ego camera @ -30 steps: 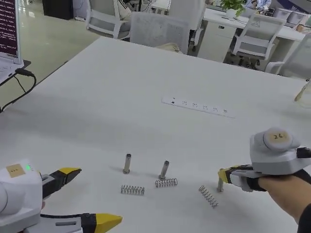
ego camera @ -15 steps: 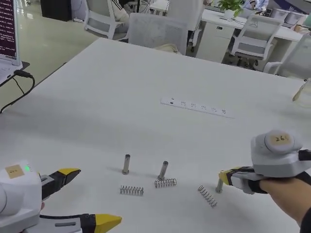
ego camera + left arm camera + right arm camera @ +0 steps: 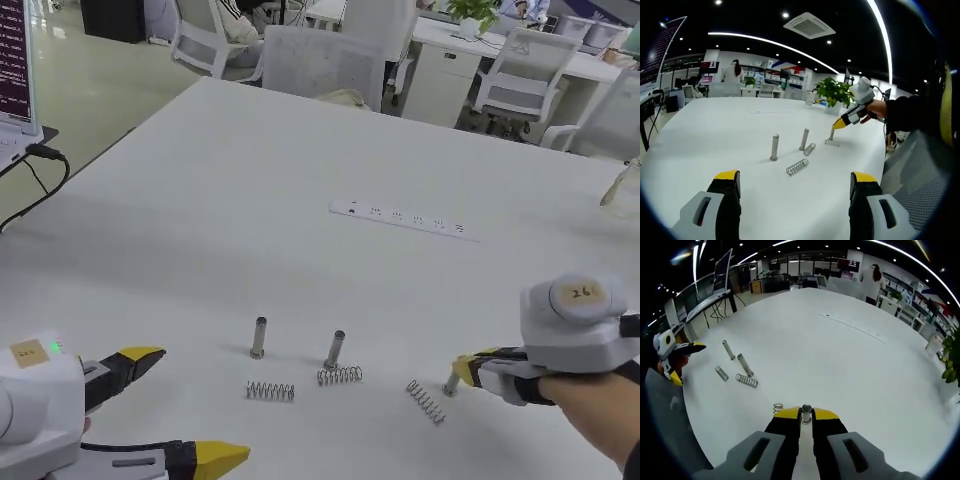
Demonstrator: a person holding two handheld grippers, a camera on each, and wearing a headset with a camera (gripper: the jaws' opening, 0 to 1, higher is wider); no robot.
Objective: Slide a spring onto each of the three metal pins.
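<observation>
the worktop (image 3: 300,160) is bare and white from the pins up to a white power strip (image 3: 403,220) lying flat well beyond them, with wide open surface to either side. its left edge runs diagonally past a laptop (image 3: 15,70) and a black cable (image 3: 45,165); office chairs (image 3: 320,60) stand past the far edge.

the right tool (image 3: 465,372) is closed on the held pin (image 3: 452,383), pinching it near its top, upright; whether its foot touches the worktop cannot be told. the right spring (image 3: 426,401) lies just beside it. the middle pin (image 3: 335,349) and left pin (image 3: 258,337) stand upright and free, with the middle spring (image 3: 340,375) at the foot of the first and the left spring (image 3: 270,391) just in front of the second.

the left tool (image 3: 185,405) hangs at the near left, jaws spread wide, nothing between them.

the round cap on the right tool reads "26" (image 3: 581,293); a yellow sticker (image 3: 29,352) on the left tool is too small to read, as is the laptop's screen.

the right gripper view looks down on the held pin's end face between the yellow jaw tips; the left gripper view shows all three pins side-on.
</observation>
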